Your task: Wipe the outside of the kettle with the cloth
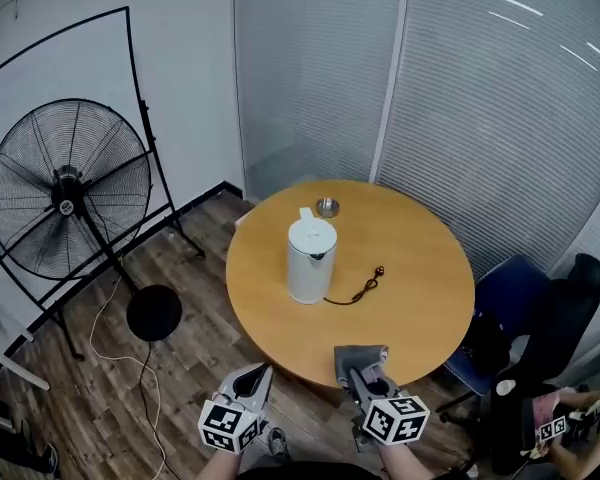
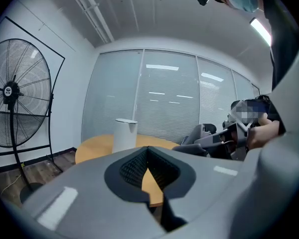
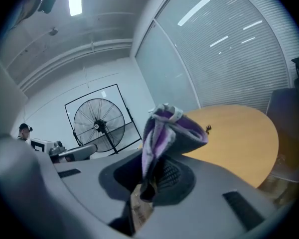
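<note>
Gripping the cloth (image 3: 164, 133) in my right gripper (image 1: 362, 370), my left gripper (image 1: 254, 374) closed and empty, both at the table's (image 1: 430, 298) near edge; the kettle (image 1: 311, 258) stands upright toward its left edge.

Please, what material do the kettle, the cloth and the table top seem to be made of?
Kettle: probably matte white plastic; smooth, even, no metallic shine.
Cloth: soft fleecy fabric, likely microfibre; grey and purple, fuzzy, folds limply.
Table top: wood or wood-look laminate; orange-brown, smooth, faint sheen.
</note>
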`<state>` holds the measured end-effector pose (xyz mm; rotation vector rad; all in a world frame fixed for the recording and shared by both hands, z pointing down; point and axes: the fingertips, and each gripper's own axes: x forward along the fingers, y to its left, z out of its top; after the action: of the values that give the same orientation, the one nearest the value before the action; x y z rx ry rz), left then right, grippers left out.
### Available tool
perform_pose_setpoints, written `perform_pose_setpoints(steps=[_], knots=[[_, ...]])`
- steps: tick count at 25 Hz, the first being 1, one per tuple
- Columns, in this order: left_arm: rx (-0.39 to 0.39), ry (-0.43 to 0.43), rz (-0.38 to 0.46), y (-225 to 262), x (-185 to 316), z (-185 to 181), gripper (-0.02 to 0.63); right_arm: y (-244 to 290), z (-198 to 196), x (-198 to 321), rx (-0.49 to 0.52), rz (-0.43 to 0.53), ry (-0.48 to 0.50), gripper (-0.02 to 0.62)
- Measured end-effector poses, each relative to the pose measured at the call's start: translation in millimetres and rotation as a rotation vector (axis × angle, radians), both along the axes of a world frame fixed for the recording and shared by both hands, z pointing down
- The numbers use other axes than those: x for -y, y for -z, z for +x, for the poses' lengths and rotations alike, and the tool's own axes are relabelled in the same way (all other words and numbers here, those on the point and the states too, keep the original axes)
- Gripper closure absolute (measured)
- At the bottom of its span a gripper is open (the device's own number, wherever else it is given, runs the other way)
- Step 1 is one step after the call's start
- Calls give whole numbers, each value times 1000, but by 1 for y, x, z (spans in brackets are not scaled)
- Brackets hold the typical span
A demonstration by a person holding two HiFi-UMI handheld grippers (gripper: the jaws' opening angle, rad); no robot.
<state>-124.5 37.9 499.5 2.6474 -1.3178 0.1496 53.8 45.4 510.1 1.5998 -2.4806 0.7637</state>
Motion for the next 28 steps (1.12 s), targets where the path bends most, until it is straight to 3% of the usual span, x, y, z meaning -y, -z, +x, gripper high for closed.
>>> perform_pose_setpoints(steps=[10,16,21,28], knots=[[-2,-113,7,0,74,-29,595,1,-23,63,8,15,-129,554],[-10,-139,2,-1,112,-21,594,2,-22,89,0,22,-163,554],[-26,-129,9,2,145,-6,594,0,-12,121,-5,27,-148,554],[-53,-45,9,12,202,15,589,5,11,180,-23,36,-84,554]])
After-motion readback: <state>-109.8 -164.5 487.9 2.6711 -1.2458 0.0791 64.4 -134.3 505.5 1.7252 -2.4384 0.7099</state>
